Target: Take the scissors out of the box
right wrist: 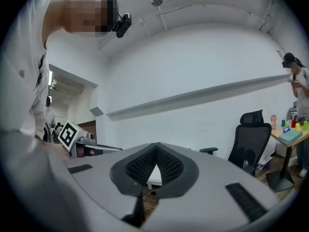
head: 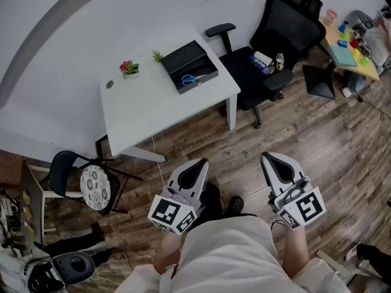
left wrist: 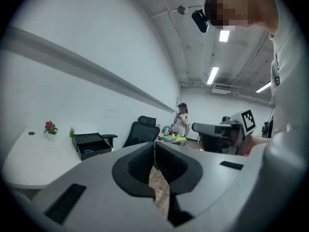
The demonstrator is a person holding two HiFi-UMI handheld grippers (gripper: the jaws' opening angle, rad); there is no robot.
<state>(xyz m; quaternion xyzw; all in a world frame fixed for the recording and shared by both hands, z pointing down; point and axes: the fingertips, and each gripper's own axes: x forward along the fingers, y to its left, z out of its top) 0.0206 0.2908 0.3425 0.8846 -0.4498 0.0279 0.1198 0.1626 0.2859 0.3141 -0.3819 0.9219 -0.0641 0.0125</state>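
The scissors lie inside the open black box, which sits at the upper right corner of the white table, in the upper middle of the head view. Both tools are low in that frame, over the wooden floor and well apart from the table. The left tool has its jaws together with nothing between them. The right tool is the same — closed and empty. A black office chair stands just right of the table.
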